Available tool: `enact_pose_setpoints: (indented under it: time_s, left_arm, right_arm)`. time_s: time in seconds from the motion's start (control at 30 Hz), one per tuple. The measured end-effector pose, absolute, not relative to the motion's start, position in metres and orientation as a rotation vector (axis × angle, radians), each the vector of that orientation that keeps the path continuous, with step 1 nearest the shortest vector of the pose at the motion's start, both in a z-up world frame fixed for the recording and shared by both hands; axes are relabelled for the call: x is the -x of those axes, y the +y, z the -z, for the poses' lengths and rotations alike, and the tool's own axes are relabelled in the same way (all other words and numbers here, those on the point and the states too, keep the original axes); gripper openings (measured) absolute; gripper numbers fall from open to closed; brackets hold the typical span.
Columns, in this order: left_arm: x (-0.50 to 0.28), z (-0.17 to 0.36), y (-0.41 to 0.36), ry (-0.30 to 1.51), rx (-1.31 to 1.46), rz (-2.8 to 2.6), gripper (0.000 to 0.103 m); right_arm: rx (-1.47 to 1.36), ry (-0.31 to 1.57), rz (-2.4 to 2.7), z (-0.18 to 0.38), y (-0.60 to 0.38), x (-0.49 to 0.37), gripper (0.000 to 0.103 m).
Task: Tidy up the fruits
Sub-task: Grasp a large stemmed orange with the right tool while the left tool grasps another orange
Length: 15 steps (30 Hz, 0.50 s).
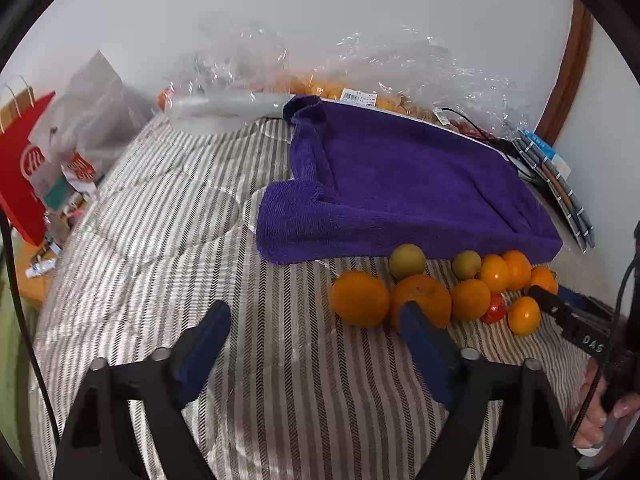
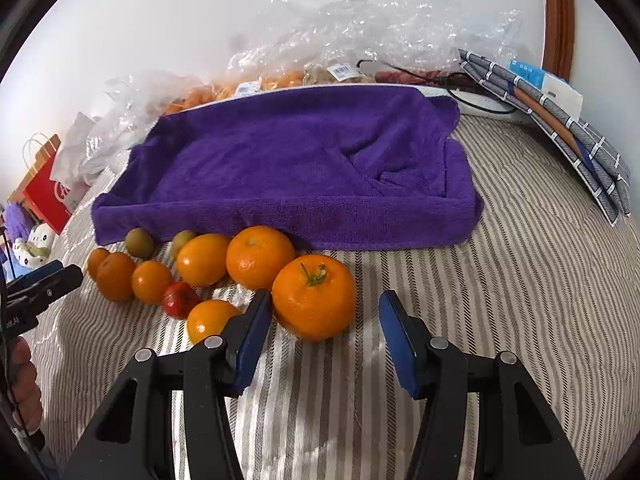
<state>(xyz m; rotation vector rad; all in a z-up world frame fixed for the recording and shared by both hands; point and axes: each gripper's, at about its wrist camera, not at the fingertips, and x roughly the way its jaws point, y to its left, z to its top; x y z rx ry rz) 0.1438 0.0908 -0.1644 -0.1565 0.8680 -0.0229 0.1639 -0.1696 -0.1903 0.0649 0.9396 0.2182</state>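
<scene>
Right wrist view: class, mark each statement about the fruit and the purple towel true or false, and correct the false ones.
1. The purple towel holds several fruits. False: no fruit lies on it; the fruits lie on the striped cover in front of it.
2. The big stemmed orange lies just ahead of the right gripper, not gripped. True.
3. One red fruit lies among the orange ones. True.
4. Every fruit is orange or red. False: two greenish fruits lie next to the towel's edge.
5. Clear plastic bags lie behind the towel. True.
</scene>
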Motion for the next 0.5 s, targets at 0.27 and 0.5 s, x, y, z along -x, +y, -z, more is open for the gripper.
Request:
enact_pose_setpoints:
  time_s: [0.27, 0.5]
  left_arm:
    - [-0.156, 0.175, 0.087, 0.895, 0.163, 0.108, 0.060]
    - [-0.169, 0.180, 0.081, 0.905, 0.178, 0.120, 0.060]
  right_arm:
    - [-0.035, 0.934, -0.229, 0.196, -0.168, -0.172, 0.047]
    - [-0.044, 0.926, -0.210, 0.196, -0.182, -0.170, 0.043]
